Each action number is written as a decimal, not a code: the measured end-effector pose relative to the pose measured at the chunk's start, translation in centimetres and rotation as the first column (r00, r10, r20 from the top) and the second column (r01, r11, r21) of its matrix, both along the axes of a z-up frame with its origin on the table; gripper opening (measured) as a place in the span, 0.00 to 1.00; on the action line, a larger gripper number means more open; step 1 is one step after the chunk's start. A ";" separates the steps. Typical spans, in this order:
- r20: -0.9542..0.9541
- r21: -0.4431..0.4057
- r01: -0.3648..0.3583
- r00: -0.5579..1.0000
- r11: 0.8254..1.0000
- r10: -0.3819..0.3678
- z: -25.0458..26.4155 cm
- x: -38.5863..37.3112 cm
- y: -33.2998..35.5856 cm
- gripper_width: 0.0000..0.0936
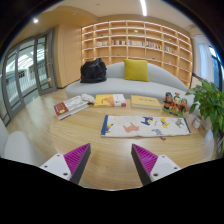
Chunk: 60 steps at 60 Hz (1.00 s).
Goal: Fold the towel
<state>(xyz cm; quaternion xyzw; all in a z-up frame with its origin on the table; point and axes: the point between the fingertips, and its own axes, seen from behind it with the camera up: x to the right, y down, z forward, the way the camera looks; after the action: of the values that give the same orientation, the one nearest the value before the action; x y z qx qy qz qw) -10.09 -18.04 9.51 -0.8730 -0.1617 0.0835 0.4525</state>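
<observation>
A yellow cushion on a pale grey sofa, wooden shelves behind, magenta-padded claw.

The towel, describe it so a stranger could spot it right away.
Start at the grey sofa, then drop to the wooden floor just beyond the open gripper. The towel lies flat there, wider than the books behind it, pale with cartoon pictures.
</observation>
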 end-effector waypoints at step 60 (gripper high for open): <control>0.061 -0.036 -0.024 0.998 0.999 0.026 -10.6 -10.7 17.7 0.03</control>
<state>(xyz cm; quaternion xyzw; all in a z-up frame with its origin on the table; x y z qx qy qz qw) -20.78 -0.34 -1.12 -0.8808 -0.1850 0.0653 0.4310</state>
